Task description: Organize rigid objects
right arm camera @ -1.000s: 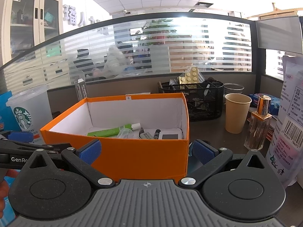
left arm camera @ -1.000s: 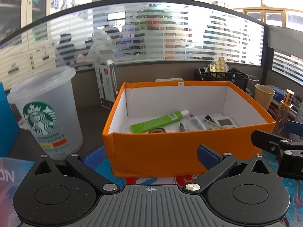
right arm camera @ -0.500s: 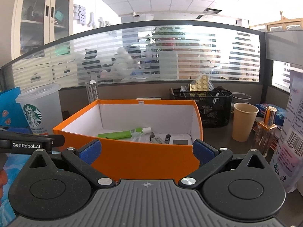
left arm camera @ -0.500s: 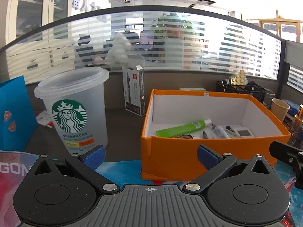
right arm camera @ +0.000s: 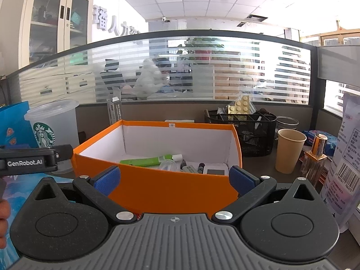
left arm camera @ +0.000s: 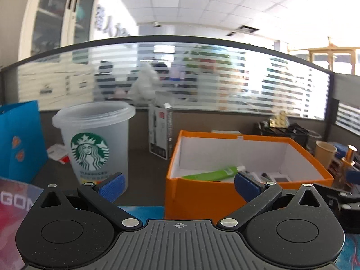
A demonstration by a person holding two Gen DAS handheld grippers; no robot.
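Right gripper (right arm camera: pixel 173 177) open over cluttered desk (right arm camera: pixel 258 164).

I count one orange box (right arm camera: pixel 157 186) on the desk. Inside it I see one green tube (right arm camera: pixel 148 160) and two dark markers (right arm camera: pixel 192 167); the other small things there I cannot count. There is one clear plastic cup (left arm camera: pixel 94 139), one paper cup (right arm camera: pixel 289 150), one gold-capped bottle (right arm camera: pixel 315 159) and one black mesh basket (right arm camera: pixel 254 132). I hold two grippers, left gripper (left arm camera: pixel 178 185) and right gripper (right arm camera: pixel 174 178).
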